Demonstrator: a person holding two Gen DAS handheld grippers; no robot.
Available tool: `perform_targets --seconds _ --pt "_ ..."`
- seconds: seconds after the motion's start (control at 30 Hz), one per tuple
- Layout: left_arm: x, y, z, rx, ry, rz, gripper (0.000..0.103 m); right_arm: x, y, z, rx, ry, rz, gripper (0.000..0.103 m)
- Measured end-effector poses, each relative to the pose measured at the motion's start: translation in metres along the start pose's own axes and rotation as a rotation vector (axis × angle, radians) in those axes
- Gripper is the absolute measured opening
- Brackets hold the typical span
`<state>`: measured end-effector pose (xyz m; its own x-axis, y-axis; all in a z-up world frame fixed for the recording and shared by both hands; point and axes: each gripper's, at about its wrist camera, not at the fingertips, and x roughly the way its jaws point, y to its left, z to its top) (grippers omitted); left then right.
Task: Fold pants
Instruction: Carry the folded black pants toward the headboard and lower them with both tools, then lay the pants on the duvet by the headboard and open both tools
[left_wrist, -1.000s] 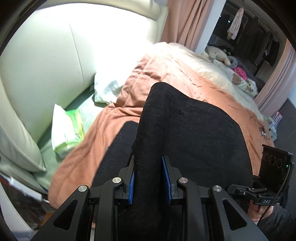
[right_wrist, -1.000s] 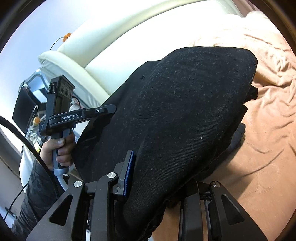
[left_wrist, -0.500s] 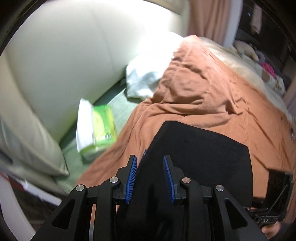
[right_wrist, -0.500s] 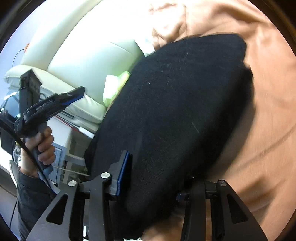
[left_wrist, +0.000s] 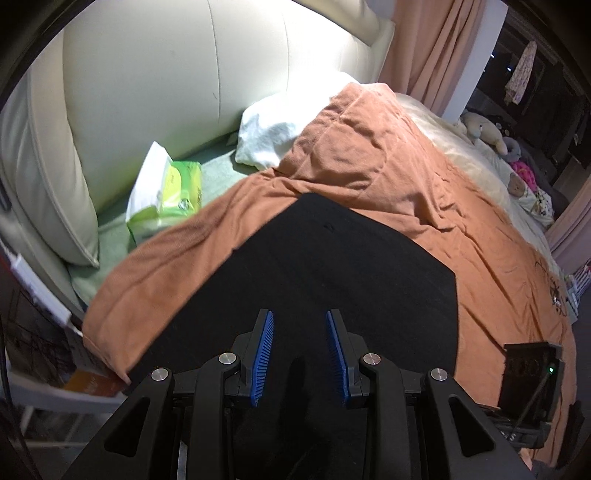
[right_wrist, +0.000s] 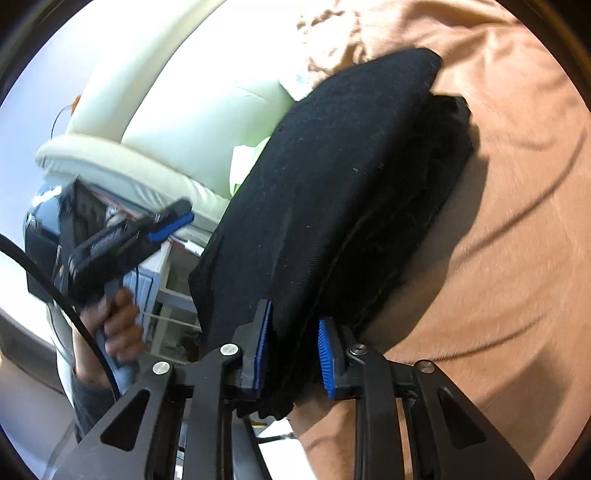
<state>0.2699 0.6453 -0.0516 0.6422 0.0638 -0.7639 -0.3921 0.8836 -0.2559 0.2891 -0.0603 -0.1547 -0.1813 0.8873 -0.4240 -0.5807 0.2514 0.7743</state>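
Where print shows, tissue pack wording too blurred.

Pants lie folded on blanket, near bed's side edge closest to me. My left gripper sits over their near edge; my right gripper has their stacked layers between its jaws. Pillow lies beyond blanket, against headboard. Tissue pack rests left of pillow, on sheet beside blanket. Stuffed toys at bed's far right.
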Motion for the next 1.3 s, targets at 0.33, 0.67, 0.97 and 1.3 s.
perform_targets --seconds 0.33,0.67,0.97,1.3 --pt "-0.018 -0.013 -0.043 -0.049 -0.013 -0.007 0.031 -0.059 0.032 -0.022 -0.156 0.006 -0.136 0.024" --pt "-0.013 -0.023 -0.054 -0.050 -0.045 0.018 0.031 -0.102 0.075 -0.003 -0.323 -0.074 -0.261 0.024" --pt "0.025 -0.027 -0.054 -0.007 -0.060 0.112 0.031 -0.069 0.089 0.026 -0.410 -0.088 -0.280 0.024" --pt "0.035 -0.018 -0.075 -0.088 0.000 0.106 0.031 -0.016 0.050 0.025 -0.432 0.003 -0.393 0.023"
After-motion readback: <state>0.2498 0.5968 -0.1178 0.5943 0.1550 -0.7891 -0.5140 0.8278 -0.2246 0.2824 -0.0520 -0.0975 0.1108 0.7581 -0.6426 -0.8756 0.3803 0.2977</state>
